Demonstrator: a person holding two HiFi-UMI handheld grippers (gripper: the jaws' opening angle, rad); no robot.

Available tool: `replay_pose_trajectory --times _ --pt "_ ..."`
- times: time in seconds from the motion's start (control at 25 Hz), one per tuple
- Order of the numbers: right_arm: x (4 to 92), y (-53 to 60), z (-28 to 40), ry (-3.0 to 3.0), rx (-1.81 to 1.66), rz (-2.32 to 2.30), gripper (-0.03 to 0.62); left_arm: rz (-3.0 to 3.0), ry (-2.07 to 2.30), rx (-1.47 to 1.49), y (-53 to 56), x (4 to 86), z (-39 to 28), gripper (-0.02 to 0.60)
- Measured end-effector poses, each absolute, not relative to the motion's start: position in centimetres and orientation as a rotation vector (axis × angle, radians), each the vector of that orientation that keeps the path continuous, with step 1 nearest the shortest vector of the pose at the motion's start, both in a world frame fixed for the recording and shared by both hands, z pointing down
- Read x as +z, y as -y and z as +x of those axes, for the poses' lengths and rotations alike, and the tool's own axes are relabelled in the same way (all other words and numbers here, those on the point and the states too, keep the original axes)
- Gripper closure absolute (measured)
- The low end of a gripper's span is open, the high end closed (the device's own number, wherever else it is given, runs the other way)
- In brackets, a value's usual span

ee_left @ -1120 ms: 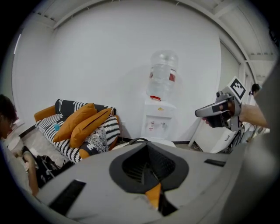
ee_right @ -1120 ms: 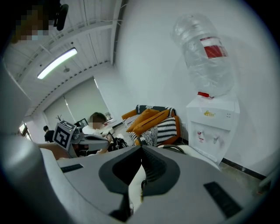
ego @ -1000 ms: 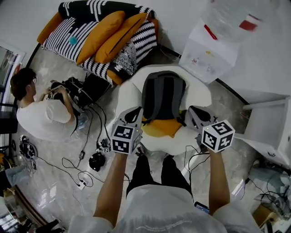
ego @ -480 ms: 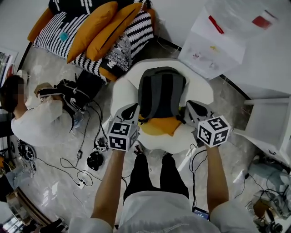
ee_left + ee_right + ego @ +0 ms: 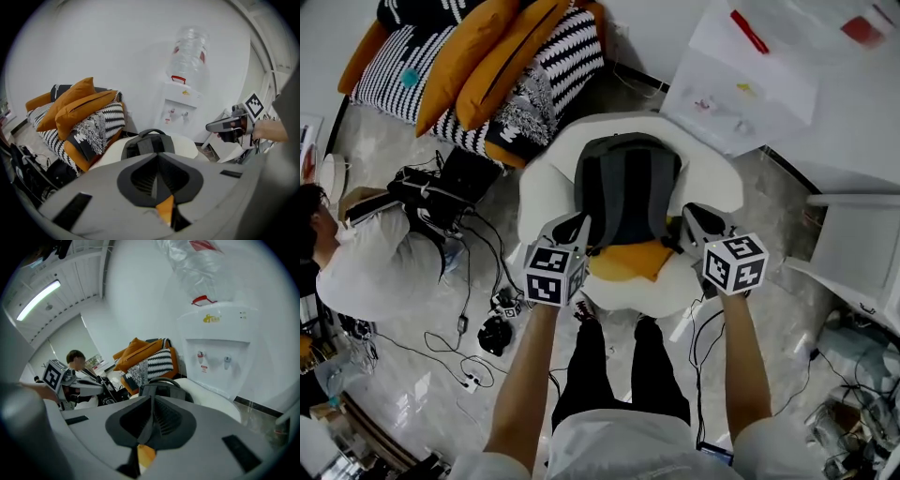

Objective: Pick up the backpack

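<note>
A grey and black backpack [image 5: 626, 192] with an orange bottom part [image 5: 628, 261] lies on a white round chair [image 5: 542, 183]. My left gripper [image 5: 574, 228] hangs at the pack's lower left corner, and its jaws are just opening by a sliver, with nothing between them. My right gripper [image 5: 692, 217] sits at the lower right corner, shut and empty. In the left gripper view the left gripper [image 5: 158, 158] points at the backpack [image 5: 149, 144] with its top handle. The right gripper view shows the right gripper [image 5: 151, 401] and the backpack [image 5: 160, 389] just beyond.
A sofa [image 5: 478, 75] with orange and striped cushions stands behind the chair on the left. A white water dispenser [image 5: 750, 84] is at the back right. A person [image 5: 366, 267] sits on the floor at left beside a black bag [image 5: 441, 192] and cables [image 5: 478, 328]. White furniture [image 5: 853, 253] stands at right.
Both grippers have sunk and moved forward, closer to the backpack's lower corners. The person on the floor has shifted.
</note>
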State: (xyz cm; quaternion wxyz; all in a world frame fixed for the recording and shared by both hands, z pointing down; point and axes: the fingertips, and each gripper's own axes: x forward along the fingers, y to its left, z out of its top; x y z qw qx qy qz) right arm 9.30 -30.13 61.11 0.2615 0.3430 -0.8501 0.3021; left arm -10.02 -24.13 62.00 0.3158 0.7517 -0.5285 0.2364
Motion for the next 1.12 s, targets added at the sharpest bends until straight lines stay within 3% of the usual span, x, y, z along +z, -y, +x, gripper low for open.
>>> replay_pose_trajectory --times 0.4,0.52,1.12 --pt "67.2 30.6 9.4 2.25 0.894 0.868 0.528 1.949 1.316 0.604 25.4 66.3 -9.1 0.55" --pt "68.7 30.1 8.7 2.256 0.932 0.839 0.479 1.946 1.295 0.618 25.3 67.7 -9.0 0.534" --pt "77.3 30.6 8.4 2.22 0.983 0.832 0.433 1.879 1.279 0.614 25.3 75.9 -8.5 0.477"
